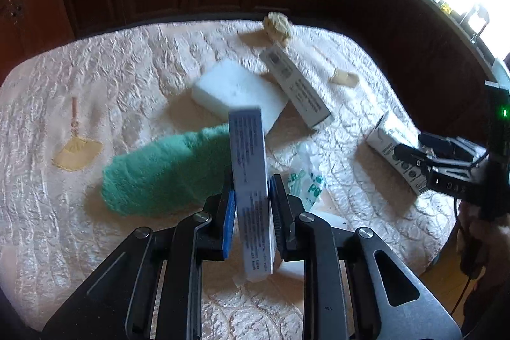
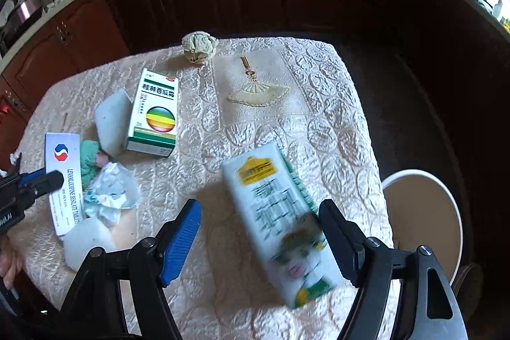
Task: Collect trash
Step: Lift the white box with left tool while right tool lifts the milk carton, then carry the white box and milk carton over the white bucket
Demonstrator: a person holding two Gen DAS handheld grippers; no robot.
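- Left wrist view: left gripper (image 1: 251,206) clamped on a slim tablet box (image 1: 250,180), long axis running straight out along the fingers, far end lifted over the green towel (image 1: 159,174)
- Right gripper (image 2: 259,241) spread wide, holding nothing; carton (image 2: 280,222) lies between the fingers, nearer the black one, and is motion-blurred, so contact can't be called
- Carton's long axis runs diagonally, far end up-left, near end down-right past the black finger; my read: the jaws straddle it roughly across its short side, so closing should catch it
- Bin (image 2: 424,219) sits off the table's right edge, just beside the right gripper; right arm is clearly the nearer one for a drop
- Other trash on the cloth (image 2: 271,123): medicine box (image 2: 154,113), foam block (image 2: 111,120), crumpled wrapper (image 2: 108,196), paper wad (image 2: 199,47)
- Only the right view shows the bin and the medicine box's printed face; the left view shows that box leaning on the foam block and the towel's full length
- Risk, as I judge it: off-centre grip lets the carton swing on lift
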